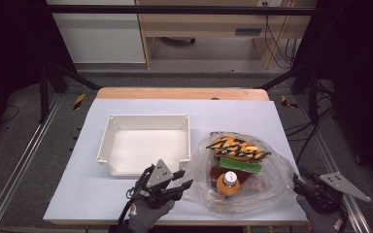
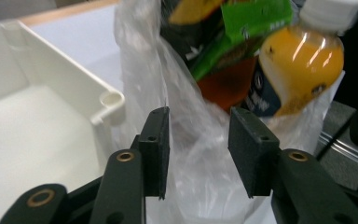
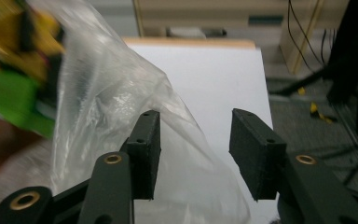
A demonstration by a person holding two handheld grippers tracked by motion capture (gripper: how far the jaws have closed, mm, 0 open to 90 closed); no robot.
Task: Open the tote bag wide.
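A clear plastic bag [image 1: 272, 170] lies on the right half of the table. It holds an orange juice bottle [image 1: 228, 184] with a white cap, a yellow and black snack pack [image 1: 238, 148] and a green packet [image 1: 240, 165]. My left gripper [image 1: 184, 178] hovers at the bag's left edge, open. In the left gripper view its jaws [image 2: 198, 116] stand apart with loose bag film [image 2: 140, 56] between them, and the bottle [image 2: 303, 65] lies beyond. My right gripper [image 1: 300, 186] is at the bag's right edge, open. In the right gripper view [image 3: 196, 119] the bag's edge [image 3: 102, 93] runs slack between its jaws.
An empty white bin [image 1: 148, 116] sits left of the bag, its corner [image 2: 107, 100] close to my left gripper. The white table sheet [image 1: 233, 111] ends at a wooden strip at the back. Metal rails run along both sides, with cables on the floor at the right.
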